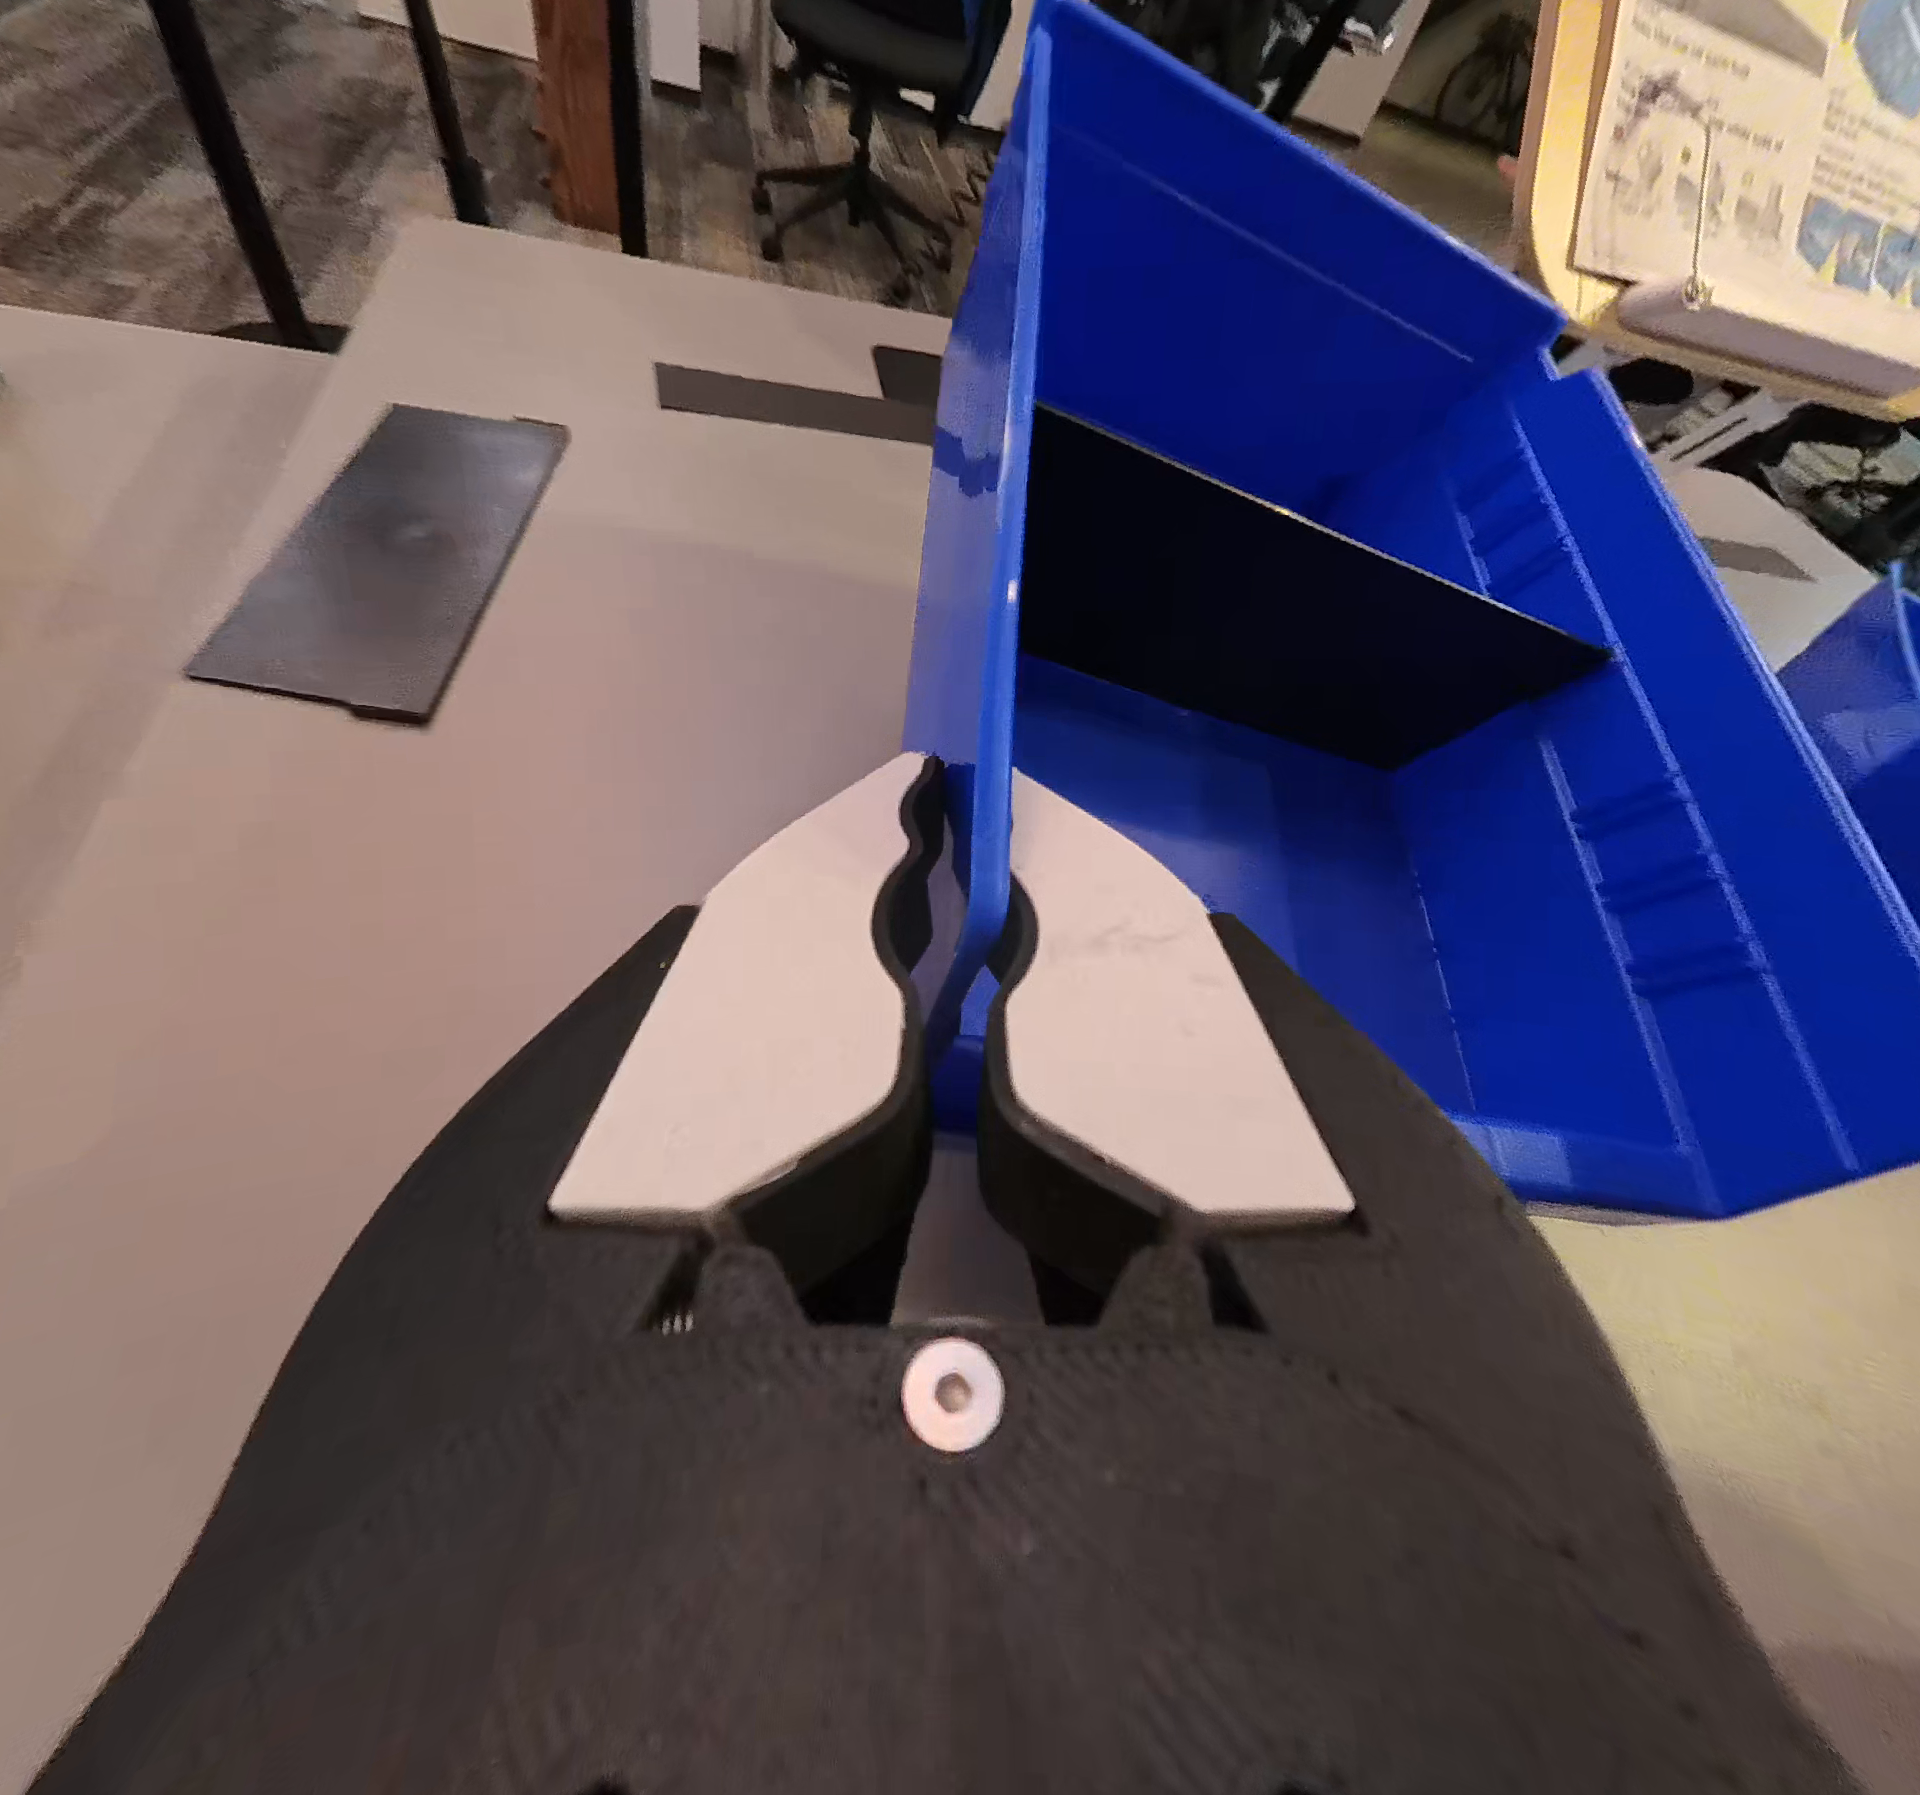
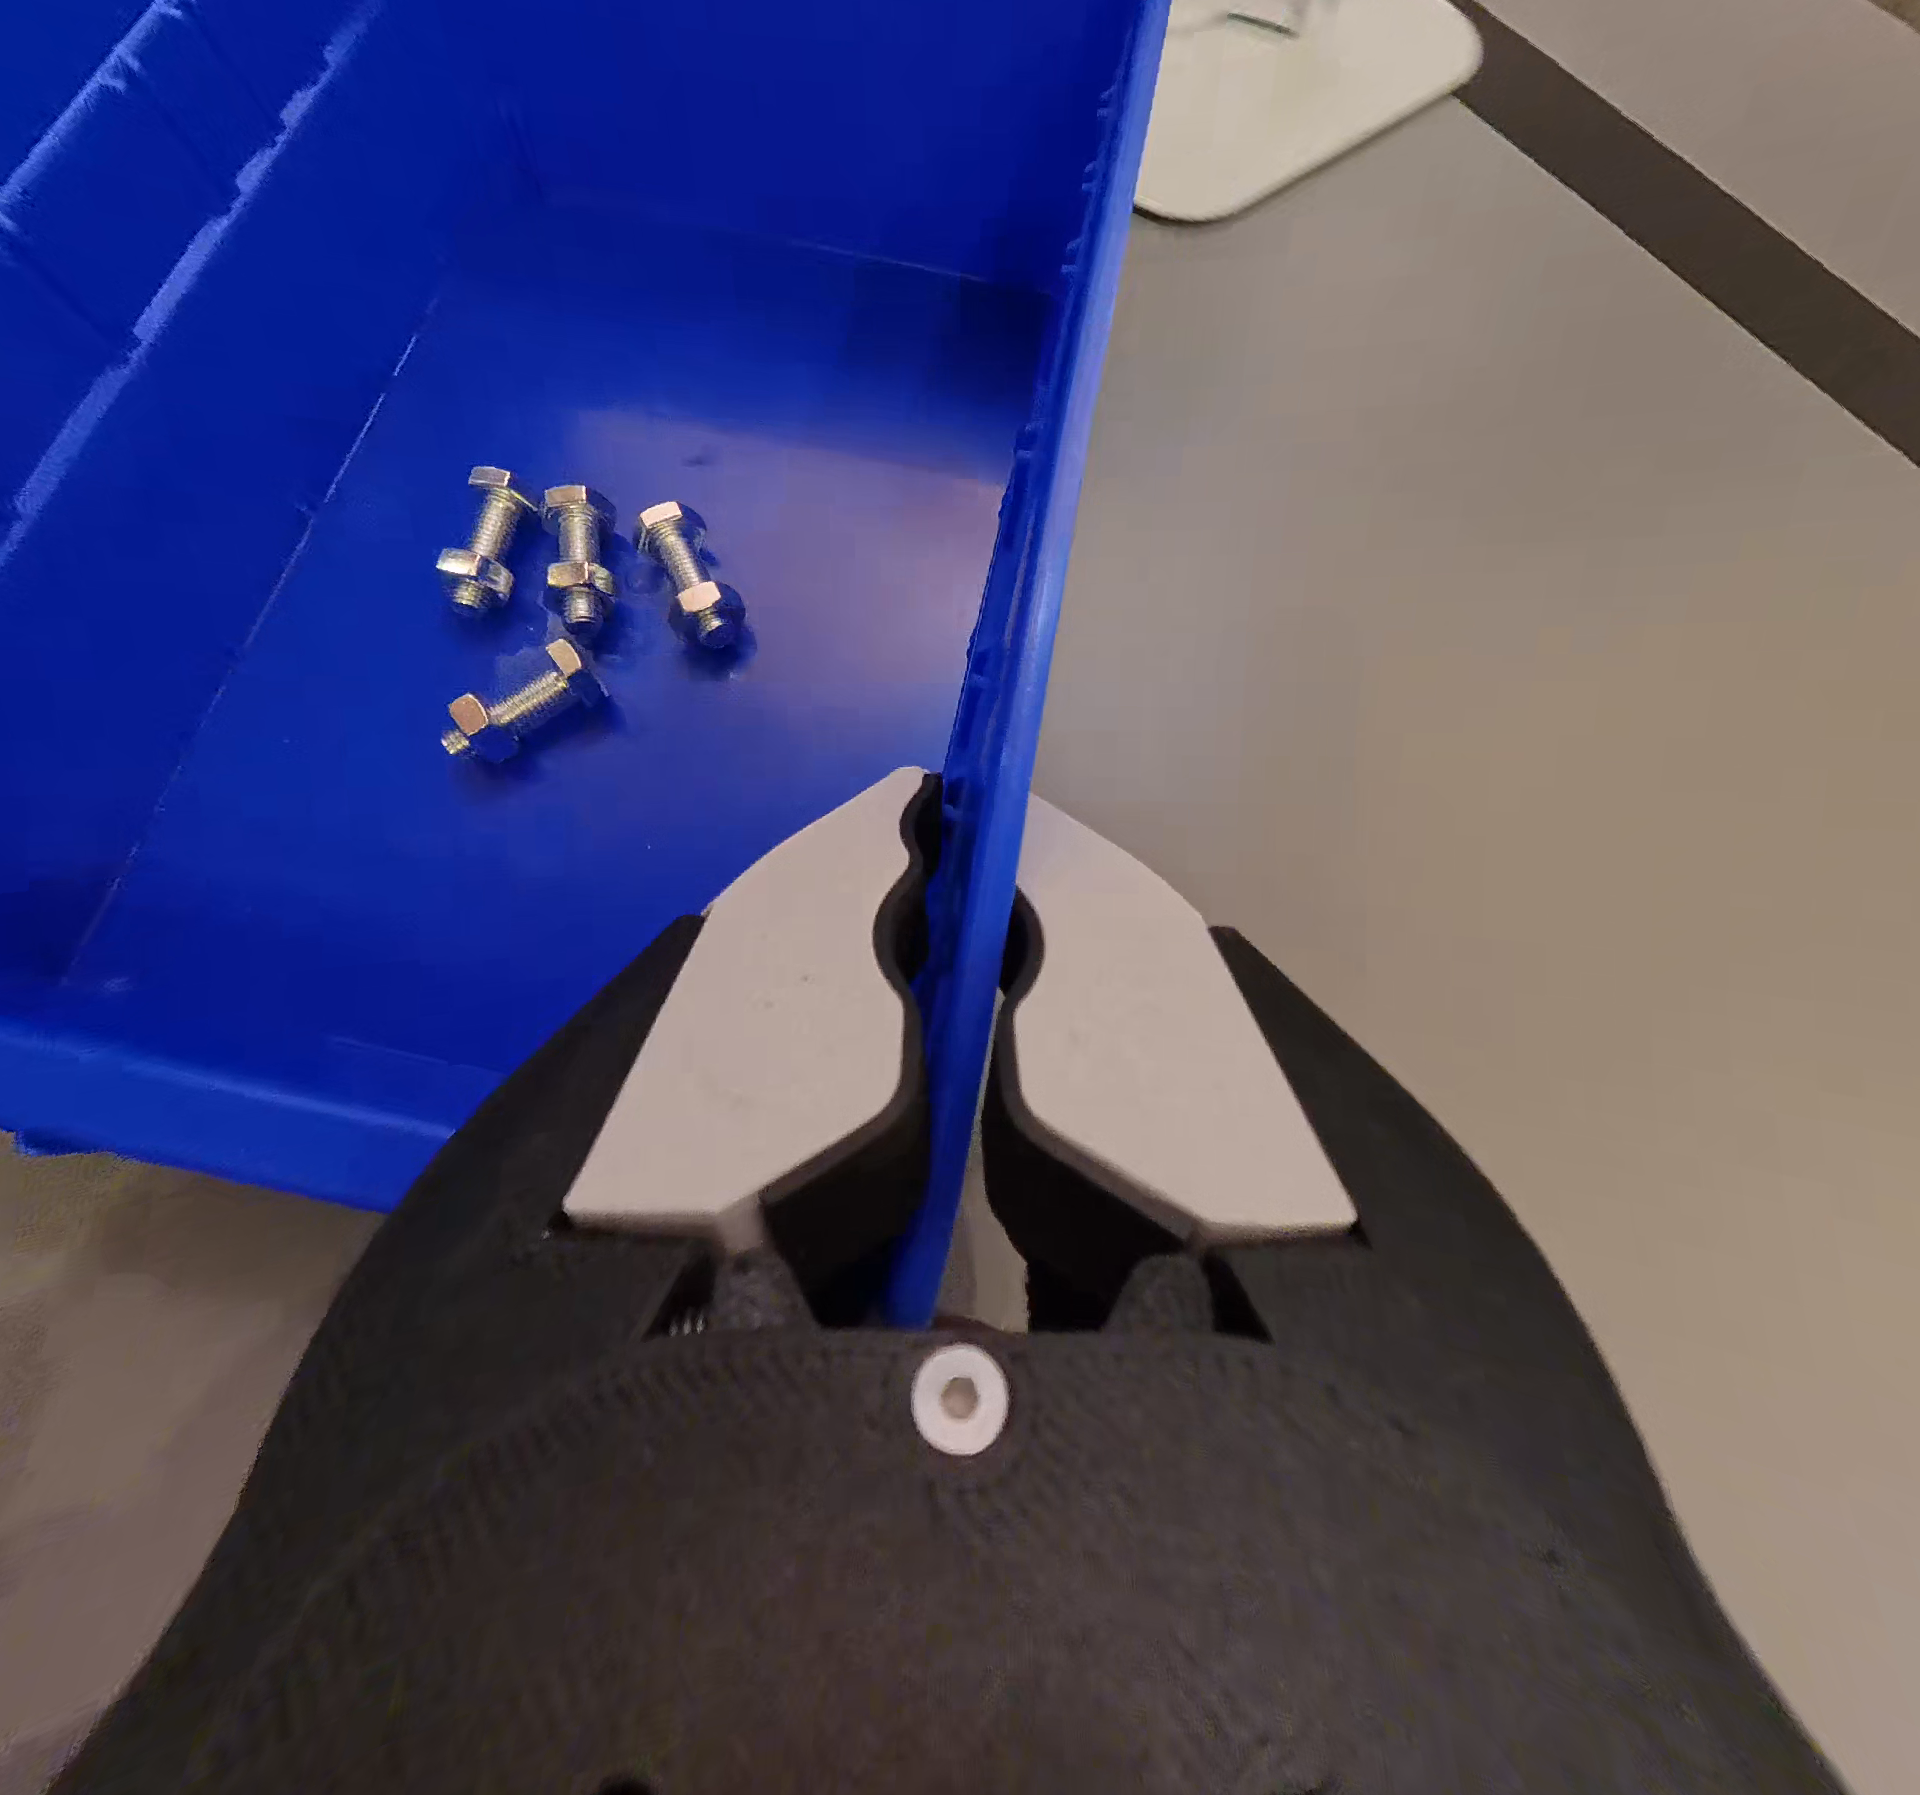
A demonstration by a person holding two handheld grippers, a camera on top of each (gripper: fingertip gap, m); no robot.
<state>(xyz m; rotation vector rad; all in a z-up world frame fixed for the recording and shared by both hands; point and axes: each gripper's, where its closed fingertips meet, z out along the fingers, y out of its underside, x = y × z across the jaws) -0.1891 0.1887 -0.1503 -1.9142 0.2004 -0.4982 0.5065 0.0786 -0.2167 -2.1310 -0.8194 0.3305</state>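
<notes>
Left gripper (image 1: 961, 872): clamped on blue bin (image 1: 1299, 519) left wall, 12 o'clock.
Right gripper (image 2: 971, 878): clamped on right wall.
Bin: tilted above counter (image 2: 1455, 706); stiff, light, slick plastic.
Bolts (image 2: 582, 592): loose, 10 o'clock; may slide.

Blue bin (image 1: 1299, 374) with a black divider (image 1: 1278, 602) — silver bolts (image 2: 582, 602) gleaming inside, grey desk (image 2: 1455, 706), black-and-grey jaws.

Left wrist view: from behind the left gripper (image 1: 971, 810), facing forward and down along a wall of the blue bin (image 1: 1299, 457), very near.
Right wrist view: from behind the right gripper (image 2: 971, 820), facing forward and down, very near.
Shared: the blue bin (image 2: 623, 187), the table (image 1: 623, 602).
</notes>
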